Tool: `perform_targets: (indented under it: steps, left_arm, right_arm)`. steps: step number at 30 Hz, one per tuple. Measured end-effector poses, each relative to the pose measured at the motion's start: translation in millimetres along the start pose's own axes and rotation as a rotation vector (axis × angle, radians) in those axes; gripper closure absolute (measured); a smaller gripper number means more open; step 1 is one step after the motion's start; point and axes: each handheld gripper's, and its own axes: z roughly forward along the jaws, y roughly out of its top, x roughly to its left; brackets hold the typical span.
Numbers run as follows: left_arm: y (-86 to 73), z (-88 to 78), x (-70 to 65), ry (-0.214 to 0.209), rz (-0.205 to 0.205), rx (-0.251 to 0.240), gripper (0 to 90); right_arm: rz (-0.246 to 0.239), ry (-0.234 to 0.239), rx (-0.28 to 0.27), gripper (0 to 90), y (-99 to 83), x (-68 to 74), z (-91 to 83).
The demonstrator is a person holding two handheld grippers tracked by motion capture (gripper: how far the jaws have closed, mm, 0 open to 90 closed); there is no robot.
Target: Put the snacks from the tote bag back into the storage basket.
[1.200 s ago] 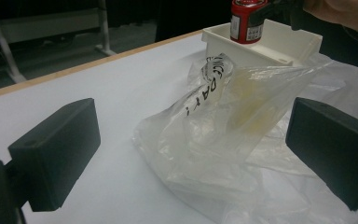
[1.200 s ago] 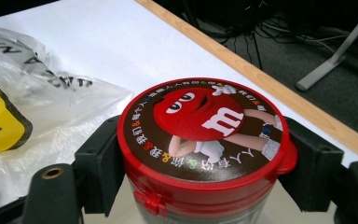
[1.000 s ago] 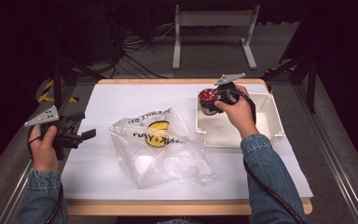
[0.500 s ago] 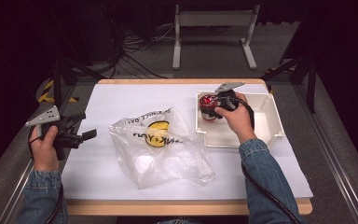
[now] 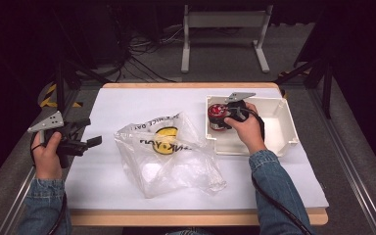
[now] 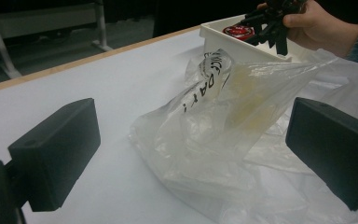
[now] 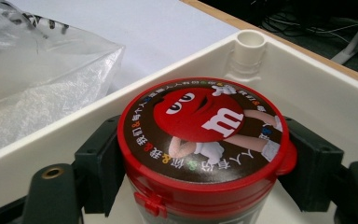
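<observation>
Status from my end: right gripper (image 5: 223,119) is clamped on the red-lidded candy jar (image 7: 203,154), one black jaw on each side of it just under the lid. Jar stands upright inside the white bin (image 5: 284,128), at the bin's left end near its corner post. Bin sits on the right half of the worktop (image 5: 127,105).

Left gripper (image 5: 95,141) hangs over the worktop's left edge, jaws wide apart with nothing between them, aimed at the clear plastic bag (image 5: 169,156). I see the bag lying crumpled mid-worktop, black lettering and a yellow patch on it, its right edge near the bin's left wall. Left gripper and bag are apart.
</observation>
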Motion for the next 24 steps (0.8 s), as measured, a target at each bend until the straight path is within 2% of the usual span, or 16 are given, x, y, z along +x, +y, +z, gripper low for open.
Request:
perform_targets:
  steps: [8,20,24]
  left_arm:
    - [0.0,0.2,0.1,-0.002,0.003,0.001,3.9]
    - [0.8,2.7,-0.9,-0.003,0.014,0.01,3.9]
    - [0.4,3.2,-0.9,-0.004,0.015,0.018,3.6]
  right_arm:
    - [0.007,0.004,-0.026,24.6,-7.7,2.7,2.1]
    - [0.003,0.004,-0.016,23.9,-9.9,7.6,0.0]
    - [0.019,0.016,-0.003,18.5,-9.5,6.9,0.2]
